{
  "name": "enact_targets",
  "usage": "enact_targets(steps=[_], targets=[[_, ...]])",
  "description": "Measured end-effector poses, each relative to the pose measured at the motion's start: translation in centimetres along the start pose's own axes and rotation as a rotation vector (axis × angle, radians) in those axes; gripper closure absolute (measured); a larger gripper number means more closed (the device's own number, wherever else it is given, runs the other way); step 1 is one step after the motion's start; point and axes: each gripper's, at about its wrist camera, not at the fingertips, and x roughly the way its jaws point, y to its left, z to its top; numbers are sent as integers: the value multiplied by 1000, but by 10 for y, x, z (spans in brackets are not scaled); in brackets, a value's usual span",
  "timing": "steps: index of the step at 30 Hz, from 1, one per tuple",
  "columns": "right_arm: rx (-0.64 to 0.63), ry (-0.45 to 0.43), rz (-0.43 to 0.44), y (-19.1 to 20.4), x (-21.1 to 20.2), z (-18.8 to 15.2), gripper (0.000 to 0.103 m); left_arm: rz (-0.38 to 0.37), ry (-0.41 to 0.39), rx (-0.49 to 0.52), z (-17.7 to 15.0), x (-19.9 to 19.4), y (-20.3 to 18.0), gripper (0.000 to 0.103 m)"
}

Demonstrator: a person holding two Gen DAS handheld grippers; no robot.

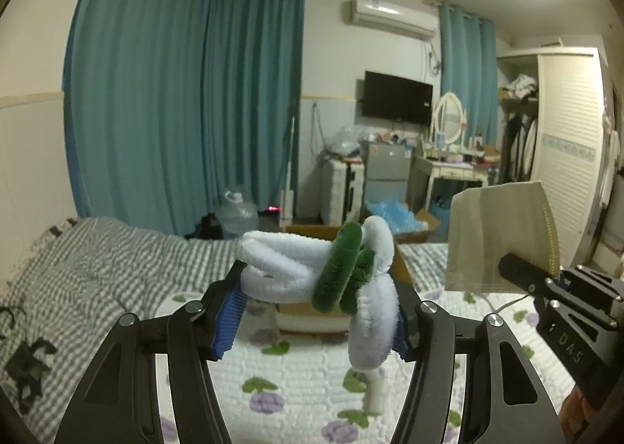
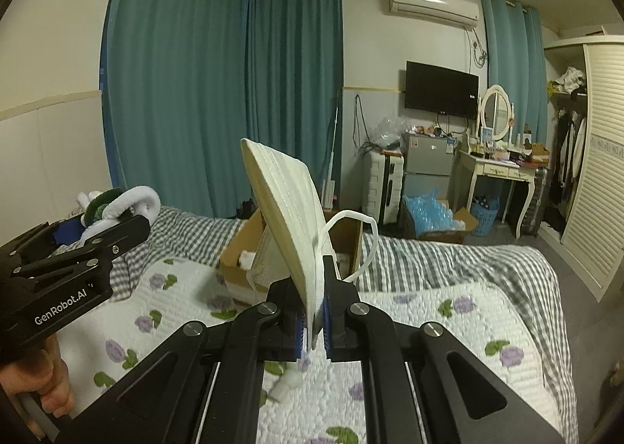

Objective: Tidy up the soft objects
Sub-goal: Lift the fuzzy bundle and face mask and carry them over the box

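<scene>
My left gripper (image 1: 316, 311) is shut on a white and green fuzzy pipe-cleaner toy (image 1: 335, 272), held up above the bed; it also shows at the left of the right wrist view (image 2: 113, 210). My right gripper (image 2: 314, 311) is shut on a folded white face mask (image 2: 288, 217) that stands upright, its ear loop (image 2: 358, 241) hanging to the right. The mask also shows in the left wrist view (image 1: 499, 233). An open cardboard box (image 2: 238, 253) sits on the bed just beyond both grippers, with another mask and a white ball inside.
A white quilt with purple flowers (image 2: 448, 346) lies over a grey checked bedspread (image 2: 448, 260). A small white fluffy piece (image 2: 286, 381) lies on the quilt under my right gripper. Teal curtains, a fridge, a dresser and a wardrobe stand beyond the bed.
</scene>
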Motion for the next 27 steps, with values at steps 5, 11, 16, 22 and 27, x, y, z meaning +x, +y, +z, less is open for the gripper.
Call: enact_targets(steps=[5, 11, 16, 22, 27], targets=[[-5, -14, 6, 3, 16, 14, 96, -5, -14, 1, 13, 17, 1, 43], [-20, -20, 15, 9, 42, 27, 96, -14, -2, -13, 20, 42, 2, 43], [-47, -11, 17, 17, 73, 37, 96, -19, 25, -27, 20, 73, 5, 43], [-72, 9, 5, 18, 111, 40, 96, -16, 44, -35, 22, 106, 11, 43], [-68, 44, -3, 10, 148, 38, 96, -12, 82, -53, 17, 140, 16, 43]])
